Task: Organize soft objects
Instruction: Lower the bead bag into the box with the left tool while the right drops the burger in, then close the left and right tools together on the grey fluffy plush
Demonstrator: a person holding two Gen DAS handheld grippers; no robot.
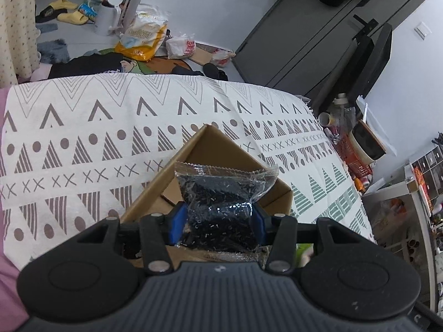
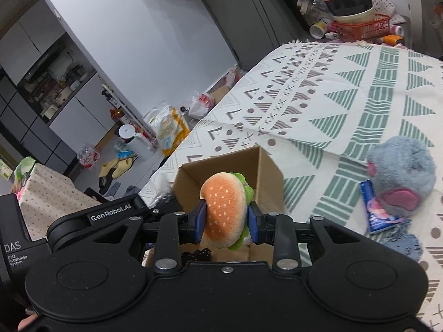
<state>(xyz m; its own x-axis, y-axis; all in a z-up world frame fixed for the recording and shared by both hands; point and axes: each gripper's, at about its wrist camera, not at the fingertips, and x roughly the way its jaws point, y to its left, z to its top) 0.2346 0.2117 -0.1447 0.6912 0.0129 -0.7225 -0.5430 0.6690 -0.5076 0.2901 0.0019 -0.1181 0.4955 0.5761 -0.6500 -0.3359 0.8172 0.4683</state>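
Observation:
My left gripper [image 1: 218,221] is shut on a clear plastic packet of dark fabric [image 1: 221,202] and holds it over the open cardboard box [image 1: 210,144]. My right gripper [image 2: 225,218] is shut on a plush hamburger toy [image 2: 225,207] and holds it above the same cardboard box [image 2: 265,166]. A fluffy grey-blue plush [image 2: 401,174] with pink patches lies on the patterned cloth to the right, beside a blue packet [image 2: 373,213] and a blue knitted piece [image 2: 401,240].
The box sits on a white cloth with triangle patterns [image 1: 83,138]. A red basket with bowls and bottles [image 2: 357,25] stands at the far end. The floor beyond holds bags, slippers and a white kettle [image 1: 108,11].

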